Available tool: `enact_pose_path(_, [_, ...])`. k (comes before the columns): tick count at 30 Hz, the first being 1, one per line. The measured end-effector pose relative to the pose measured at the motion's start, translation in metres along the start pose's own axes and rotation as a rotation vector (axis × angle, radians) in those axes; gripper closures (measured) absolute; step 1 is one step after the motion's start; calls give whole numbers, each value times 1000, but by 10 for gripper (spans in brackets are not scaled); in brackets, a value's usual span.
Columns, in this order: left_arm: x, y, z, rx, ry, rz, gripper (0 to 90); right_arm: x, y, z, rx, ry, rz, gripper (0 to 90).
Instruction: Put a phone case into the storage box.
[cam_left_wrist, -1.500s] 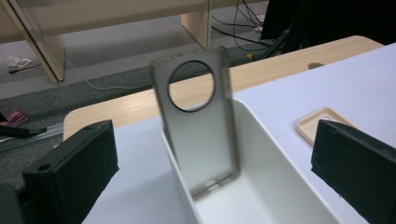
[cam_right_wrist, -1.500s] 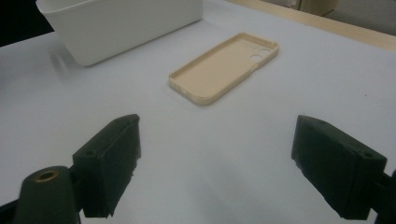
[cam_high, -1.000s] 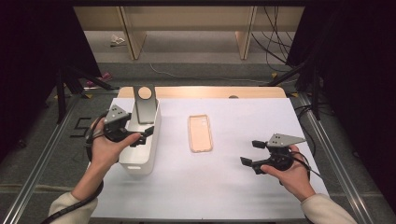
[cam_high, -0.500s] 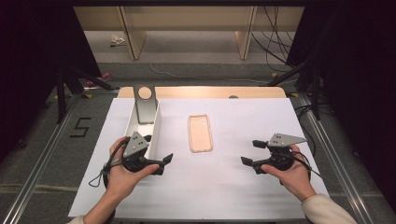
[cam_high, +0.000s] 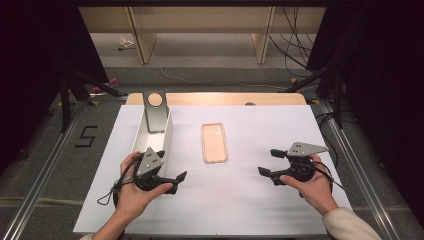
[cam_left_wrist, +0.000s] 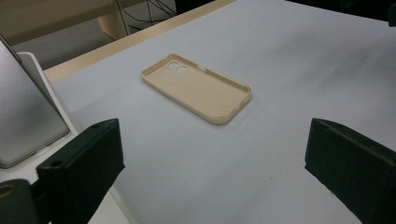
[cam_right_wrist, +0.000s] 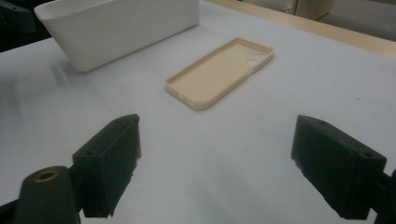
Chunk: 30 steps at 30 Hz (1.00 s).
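From the high view, the left gripper (cam_high: 172, 176) has drawn back from the white box (cam_high: 167, 131) toward the person and now sits just off the box's near end, where a second ago it hovered over the box's middle; the right gripper (cam_high: 272, 163) has not moved, resting well to the right of the phone case (cam_high: 214, 142). The case is a thin, beige, rounded rectangle lying open side up on the white table sheet (cam_high: 250, 200), between the box and the right gripper, its long axis running away from the person. A grey metal slab (cam_high: 155, 111) with a round hole leans in the box's far end. In the left gripper view the black blocky jaws stand spread wide with nothing between them; beyond them the case (cam_left_wrist: 198, 87) lies slantwise, its smooth raised rim plain and its two camera holes at the far end. In the right gripper view the jaws are likewise spread and empty — the case (cam_right_wrist: 220, 72) lies ahead, camera holes farthest off, beside the glossy box (cam_right_wrist: 116, 25).
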<state>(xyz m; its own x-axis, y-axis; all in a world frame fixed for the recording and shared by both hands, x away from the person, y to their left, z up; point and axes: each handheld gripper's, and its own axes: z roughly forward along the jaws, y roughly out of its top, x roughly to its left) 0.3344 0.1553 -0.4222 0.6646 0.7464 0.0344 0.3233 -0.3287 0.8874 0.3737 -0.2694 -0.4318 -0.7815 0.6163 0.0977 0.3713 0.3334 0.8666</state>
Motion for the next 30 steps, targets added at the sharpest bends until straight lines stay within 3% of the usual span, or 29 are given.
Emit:
enact_pose_path(13, [-2,3,0,-22,0,5,85,0,1,0,-5,-2,4,167])
enact_pose_path(16, [-5,6,0,-32,1,11,138,1,-1,-1,5,5,-9,166])
enact_pose_path(26, [-7,5,-2,-42,-4,15,143,4,-1,5,33,15,-34,180])
enact_pose_path(30, [-5,4,-2,-46,1,13,144,8,2,12,58,27,-75,208])
